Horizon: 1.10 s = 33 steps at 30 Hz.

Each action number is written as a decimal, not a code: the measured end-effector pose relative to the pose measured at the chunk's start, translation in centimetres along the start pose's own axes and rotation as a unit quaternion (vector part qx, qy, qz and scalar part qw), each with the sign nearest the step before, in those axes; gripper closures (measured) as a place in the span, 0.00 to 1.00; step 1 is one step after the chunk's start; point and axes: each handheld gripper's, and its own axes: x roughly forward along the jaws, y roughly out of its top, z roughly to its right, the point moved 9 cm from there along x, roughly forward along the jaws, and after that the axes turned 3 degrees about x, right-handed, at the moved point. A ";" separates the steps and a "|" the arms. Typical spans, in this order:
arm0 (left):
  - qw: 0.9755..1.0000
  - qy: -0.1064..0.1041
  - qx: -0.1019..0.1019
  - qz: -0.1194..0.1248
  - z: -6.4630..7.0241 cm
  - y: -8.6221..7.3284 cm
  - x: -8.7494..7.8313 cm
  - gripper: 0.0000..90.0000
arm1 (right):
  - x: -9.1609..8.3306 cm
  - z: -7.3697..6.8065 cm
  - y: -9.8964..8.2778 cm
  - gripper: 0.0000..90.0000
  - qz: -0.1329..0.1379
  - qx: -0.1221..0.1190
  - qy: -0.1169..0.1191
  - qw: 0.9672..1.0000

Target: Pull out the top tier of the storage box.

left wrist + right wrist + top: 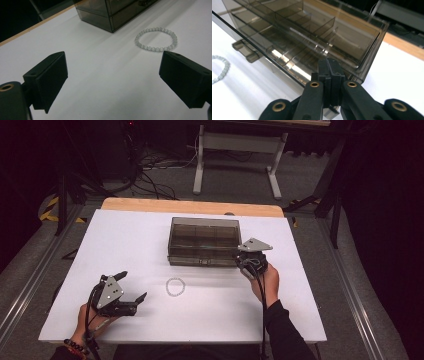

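Right gripper view, bracelet (220, 68) cut off, right hand-held gripper (329, 65) hiding box (312, 32) corner.

bare tabletop (125, 245) around bracelet (175, 286), organiser box (202, 240) behind — seemingly well apart

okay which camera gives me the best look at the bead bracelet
The left gripper view: the bead bracelet lies whole and close, single beads visible. The high view shows it as a small ring; the right gripper view catches just an arc at its edge.

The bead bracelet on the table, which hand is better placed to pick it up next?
Left. The left gripper has open jaws aimed at the bead bracelet, nothing between. The right gripper is shut against the smoky box.
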 end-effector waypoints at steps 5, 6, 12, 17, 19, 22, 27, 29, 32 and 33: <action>1.000 -0.003 0.001 -0.002 0.1 0.0 0.1 0.10 | 0.0 0.1 -0.5 1.00 -0.012 0.004 0.012 1.000; 1.000 -0.004 0.000 -0.002 0.1 -0.1 0.1 0.10 | 0.0 0.0 -0.5 1.00 -0.013 0.001 0.012 1.000; 1.000 -0.003 0.003 -0.002 0.1 0.0 0.0 0.10 | -0.3 -0.3 -0.8 1.00 -0.011 0.002 0.015 1.000; 1.000 -0.007 0.004 -0.006 0.3 -0.1 0.2 0.10 | -0.5 -0.5 -0.9 1.00 -0.015 0.000 0.019 1.000; 1.000 -0.009 0.004 -0.007 0.3 -0.1 0.2 0.10 | -0.6 -0.6 -1.0 1.00 -0.016 -0.002 0.020 1.000; 1.000 -0.010 0.005 -0.008 0.3 -0.2 0.2 0.10 | -0.8 -0.8 -1.1 1.00 -0.018 -0.001 0.025 1.000; 1.000 -0.013 0.007 -0.010 0.4 -0.1 0.2 0.10 | -1.0 -1.0 -1.2 1.00 -0.021 -0.003 0.034 0.999; 1.000 -0.013 0.005 -0.010 0.5 -0.1 0.3 0.11 | -1.1 -1.3 -1.4 1.00 -0.025 -0.008 0.039 0.999; 1.000 -0.015 0.007 -0.010 0.5 -0.1 0.3 0.11 | -1.2 -1.3 -1.4 1.00 -0.026 -0.011 0.038 0.999; 1.000 -0.016 0.008 -0.011 0.6 -0.1 0.3 0.11 | -1.3 -1.3 -1.4 1.00 -0.026 -0.011 0.038 0.999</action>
